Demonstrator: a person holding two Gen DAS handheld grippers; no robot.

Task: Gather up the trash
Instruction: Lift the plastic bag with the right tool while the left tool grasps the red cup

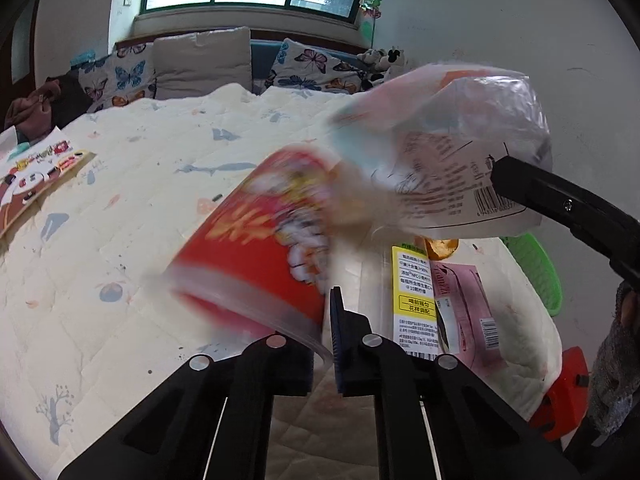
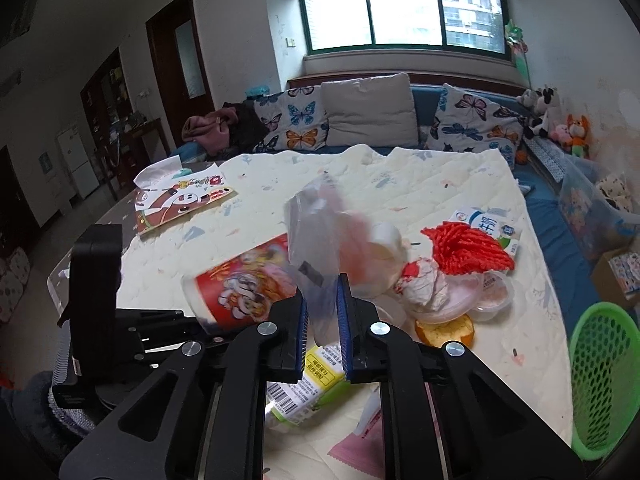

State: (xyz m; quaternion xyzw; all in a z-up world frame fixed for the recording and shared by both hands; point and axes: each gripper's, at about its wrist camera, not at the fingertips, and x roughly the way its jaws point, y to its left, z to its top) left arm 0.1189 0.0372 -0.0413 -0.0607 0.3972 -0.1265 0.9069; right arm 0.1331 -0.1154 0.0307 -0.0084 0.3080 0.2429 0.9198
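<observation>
The left gripper (image 1: 322, 344) pinches the rim of a red printed paper cup (image 1: 260, 252), which hangs tilted and blurred just above the cream quilted mat (image 1: 120, 200), its mouth toward the fingers. The right gripper (image 2: 322, 320) is closed on the lower edge of a clear crumpled plastic bag (image 2: 320, 232), lifted above the mat to the right of the cup. Both grippers point slanting downward, and a green mesh basket (image 2: 600, 380) stands at the near right.
</observation>
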